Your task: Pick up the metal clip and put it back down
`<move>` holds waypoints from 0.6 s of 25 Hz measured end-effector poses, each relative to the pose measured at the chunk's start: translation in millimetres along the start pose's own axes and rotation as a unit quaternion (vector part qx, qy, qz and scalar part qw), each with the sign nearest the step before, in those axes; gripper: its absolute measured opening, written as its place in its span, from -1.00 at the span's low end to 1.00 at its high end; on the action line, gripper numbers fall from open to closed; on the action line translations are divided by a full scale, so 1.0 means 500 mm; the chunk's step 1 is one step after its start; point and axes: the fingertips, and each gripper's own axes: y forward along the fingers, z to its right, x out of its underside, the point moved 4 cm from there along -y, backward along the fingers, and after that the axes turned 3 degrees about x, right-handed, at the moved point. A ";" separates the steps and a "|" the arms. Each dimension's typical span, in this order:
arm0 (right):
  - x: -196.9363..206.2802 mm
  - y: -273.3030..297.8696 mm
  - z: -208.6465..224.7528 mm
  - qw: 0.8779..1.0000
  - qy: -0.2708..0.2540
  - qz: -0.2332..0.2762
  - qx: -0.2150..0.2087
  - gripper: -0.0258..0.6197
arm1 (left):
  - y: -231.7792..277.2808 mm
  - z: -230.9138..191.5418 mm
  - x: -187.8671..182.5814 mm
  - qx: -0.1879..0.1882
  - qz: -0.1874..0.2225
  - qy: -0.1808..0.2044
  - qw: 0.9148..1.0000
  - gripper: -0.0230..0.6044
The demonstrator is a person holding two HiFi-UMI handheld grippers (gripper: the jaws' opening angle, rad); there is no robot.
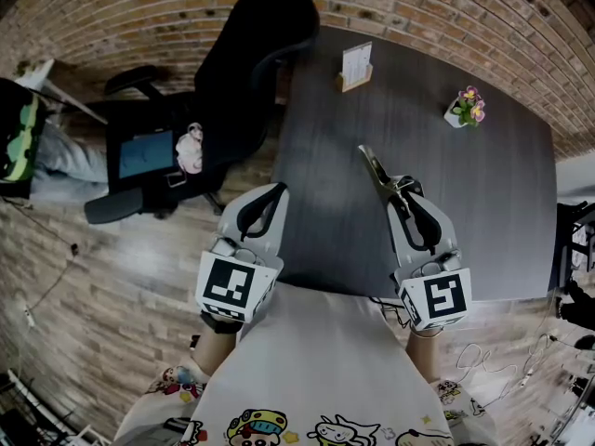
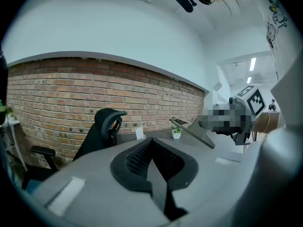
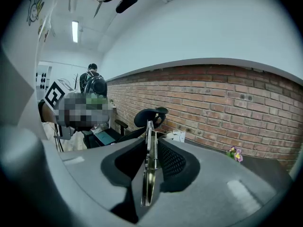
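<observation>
The dark grey counter (image 1: 483,212) fills the middle and right of the head view. No clip lies on it, and only a small card stand (image 1: 355,66) and a little flower pot (image 1: 467,108) sit near its top edge.

The left tool (image 1: 271,193), low and left of centre at the counter's near edge, has its jaws closed together with nothing between them. It looks to have no part in the job right now.

The right tool (image 1: 402,190), low and right of centre, is clamped on the metal clip (image 1: 379,173), with the pads pressing on its two flat sides. The clip juts out past the tips toward the upper left of the frame, over the middle of the counter. In the left gripper view it hangs in the air at centre right, clear of the surface.

By this reading the pick-up is done. What remains is to lower the clip to the counter, open the jaws and draw away.

The clip is long, thin and silvery. In the right gripper view it is seen edge-on and standing on its edge. It has two flat arms that lie close together, and a small coil spring sits partway along it. Its near end gleams faintly brassy, low between the pads.
</observation>
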 end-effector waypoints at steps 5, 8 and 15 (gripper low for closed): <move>0.002 0.001 0.002 1.000 0.000 -0.003 0.003 -0.65 | 0.001 -0.001 0.015 -0.003 -0.013 -0.005 1.000 -0.93; 0.004 0.002 0.004 1.000 0.005 -0.004 0.004 -0.65 | 0.002 -0.004 0.022 -0.004 -0.019 -0.009 1.000 -0.93; 0.006 0.006 0.005 1.000 0.011 -0.014 0.003 -0.65 | 0.007 -0.007 0.019 0.001 -0.014 -0.010 1.000 -0.93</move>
